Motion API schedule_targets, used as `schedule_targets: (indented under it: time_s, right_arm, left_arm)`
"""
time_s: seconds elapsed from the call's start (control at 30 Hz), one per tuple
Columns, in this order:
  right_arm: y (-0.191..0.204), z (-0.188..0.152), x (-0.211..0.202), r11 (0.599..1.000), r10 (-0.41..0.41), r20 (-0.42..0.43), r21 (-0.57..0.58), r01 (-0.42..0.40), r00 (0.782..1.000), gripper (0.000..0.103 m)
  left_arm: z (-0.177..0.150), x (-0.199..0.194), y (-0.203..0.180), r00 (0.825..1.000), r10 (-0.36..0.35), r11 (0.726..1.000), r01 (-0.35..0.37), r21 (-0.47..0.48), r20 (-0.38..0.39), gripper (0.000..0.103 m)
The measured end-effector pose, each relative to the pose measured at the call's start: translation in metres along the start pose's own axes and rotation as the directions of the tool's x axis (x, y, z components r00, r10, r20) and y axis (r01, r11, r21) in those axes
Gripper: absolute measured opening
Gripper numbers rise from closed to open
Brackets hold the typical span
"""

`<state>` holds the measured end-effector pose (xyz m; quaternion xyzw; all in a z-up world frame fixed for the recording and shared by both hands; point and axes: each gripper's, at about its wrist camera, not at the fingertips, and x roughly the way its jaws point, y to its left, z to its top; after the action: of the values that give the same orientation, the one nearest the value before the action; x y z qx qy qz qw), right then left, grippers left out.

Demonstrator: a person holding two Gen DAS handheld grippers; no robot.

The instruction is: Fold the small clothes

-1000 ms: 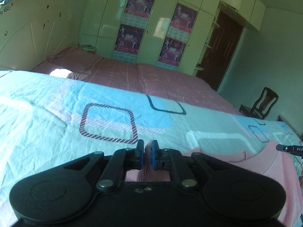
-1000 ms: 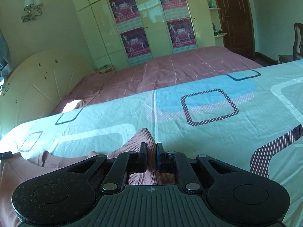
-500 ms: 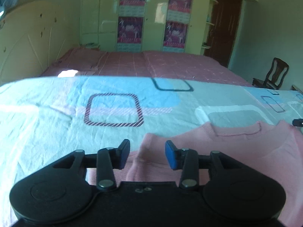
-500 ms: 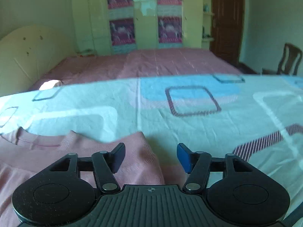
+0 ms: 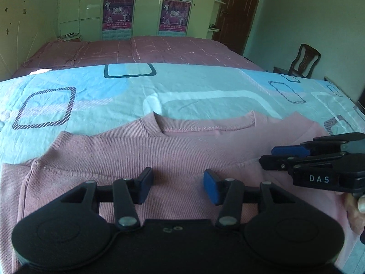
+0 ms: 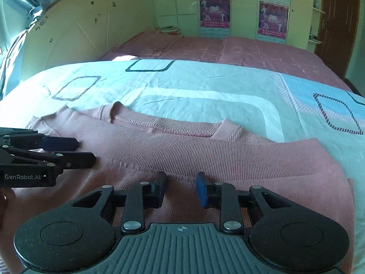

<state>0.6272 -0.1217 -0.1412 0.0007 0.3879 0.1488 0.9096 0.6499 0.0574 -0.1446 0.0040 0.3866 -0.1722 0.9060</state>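
A pink knit sweater (image 5: 178,150) lies flat on the patterned sheet, neckline away from me; it also shows in the right wrist view (image 6: 216,155). A folded layer crosses the chest with its edge just ahead of both grippers. My left gripper (image 5: 178,186) is open and empty above the sweater's left half. My right gripper (image 6: 181,188) is open and empty above the right half. Each gripper shows in the other's view: the right one (image 5: 296,157) at the right edge, the left one (image 6: 68,150) at the left edge.
The light blue sheet (image 5: 187,91) with square patterns covers the near bed. A pink bedspread (image 5: 141,50) lies beyond it. Wardrobe doors with posters (image 5: 117,13) line the far wall. A wooden chair (image 5: 303,60) and a dark door (image 5: 239,11) stand at the right.
Both grippers were shut on the sweater's sleeve ends a second ago. They have opened, let the cloth go on the chest, and drawn back toward me.
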Motion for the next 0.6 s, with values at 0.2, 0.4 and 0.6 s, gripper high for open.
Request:
schedule_targets:
  time_s: [0.2, 0.4, 0.6]
  right_arm:
    - [-0.008, -0.013, -0.023, 0.999, -0.004, 0.001, -0.048, 0.004, 1.000, 0.029]
    - [-0.086, -0.049, -0.056, 0.988, -0.134, 0.021, 0.084, 0.132, 0.991, 0.029]
    - [-0.092, -0.050, -0.086, 0.983, -0.143, 0.062, 0.125, 0.134, 0.988, 0.029]
  left_arm:
    - [-0.012, -0.030, -0.011, 0.997, 0.064, 0.993, -0.068, 0.098, 0.043, 0.049]
    - [-0.045, -0.055, 0.061, 0.972, 0.219, 0.973, -0.224, 0.051, 0.089, 0.050]
    - [-0.043, -0.078, 0.061, 0.973, 0.200, 0.979, -0.204, 0.021, 0.115, 0.047]
